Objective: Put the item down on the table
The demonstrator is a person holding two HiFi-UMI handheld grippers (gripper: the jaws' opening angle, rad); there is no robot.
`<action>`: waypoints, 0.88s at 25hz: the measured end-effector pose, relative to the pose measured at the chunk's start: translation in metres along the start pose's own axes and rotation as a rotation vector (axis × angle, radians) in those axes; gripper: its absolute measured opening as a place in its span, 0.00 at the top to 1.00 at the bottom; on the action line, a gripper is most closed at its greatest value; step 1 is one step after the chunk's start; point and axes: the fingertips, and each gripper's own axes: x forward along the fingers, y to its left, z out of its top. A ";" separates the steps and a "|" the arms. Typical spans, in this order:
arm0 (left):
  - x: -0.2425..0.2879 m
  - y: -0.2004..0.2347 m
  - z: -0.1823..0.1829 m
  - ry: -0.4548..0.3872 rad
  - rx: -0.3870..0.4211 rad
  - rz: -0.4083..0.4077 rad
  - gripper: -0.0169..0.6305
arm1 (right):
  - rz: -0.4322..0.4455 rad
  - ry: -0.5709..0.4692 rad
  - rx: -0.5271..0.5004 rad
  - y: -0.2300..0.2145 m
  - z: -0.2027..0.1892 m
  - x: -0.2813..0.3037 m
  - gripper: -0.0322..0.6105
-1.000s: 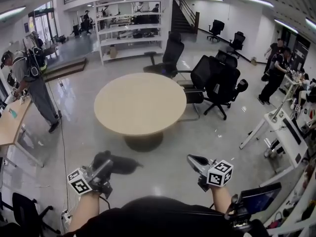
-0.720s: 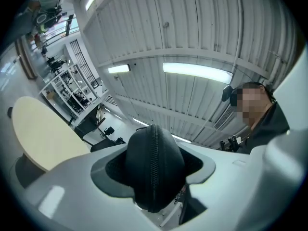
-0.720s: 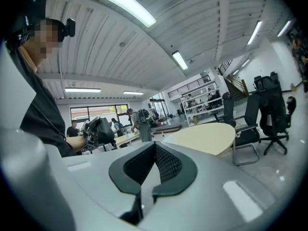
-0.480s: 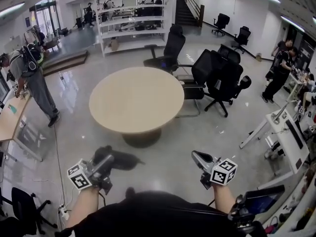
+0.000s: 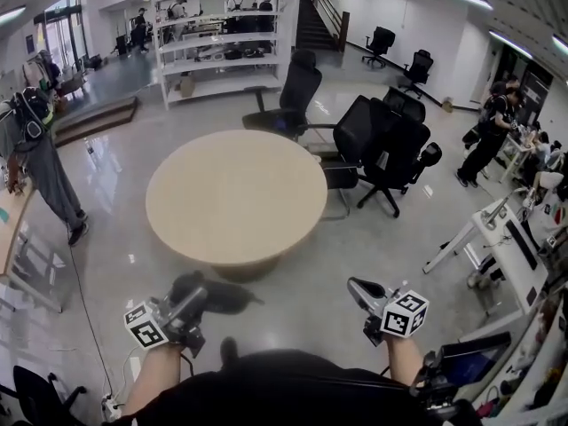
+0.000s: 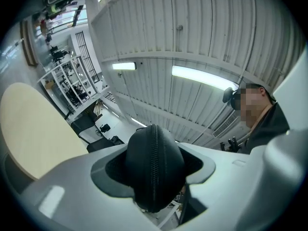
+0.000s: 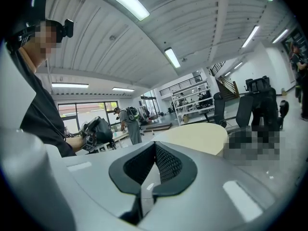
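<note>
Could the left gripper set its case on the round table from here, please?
Probably not yet: the left gripper with the case is short of the table's near edge, over floor. Nothing blocks the way ahead.

Open-plan office: swivel chairs, round mtg table, shelves.

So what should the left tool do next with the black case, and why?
Probably carry it forward until it is above the round table. The left tool grips the black zipped case, but in the head view both hang over the floor, short of the table's near edge, so letting go now would likely drop it.
</note>
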 end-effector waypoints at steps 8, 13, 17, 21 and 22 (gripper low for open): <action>-0.018 0.135 0.108 -0.031 -0.027 -0.043 0.57 | 0.008 -0.005 -0.013 0.012 0.047 0.180 0.93; -0.040 0.196 0.176 -0.042 0.000 -0.035 0.57 | 0.055 -0.019 -0.057 0.039 0.082 0.279 0.93; -0.049 0.237 0.199 -0.070 -0.014 -0.016 0.57 | 0.051 0.024 -0.060 0.033 0.081 0.321 0.93; -0.060 0.261 0.208 -0.095 -0.030 0.012 0.57 | 0.049 0.039 -0.045 0.020 0.088 0.349 0.93; -0.063 0.266 0.209 -0.099 -0.031 0.023 0.57 | 0.054 0.042 -0.050 0.019 0.091 0.356 0.93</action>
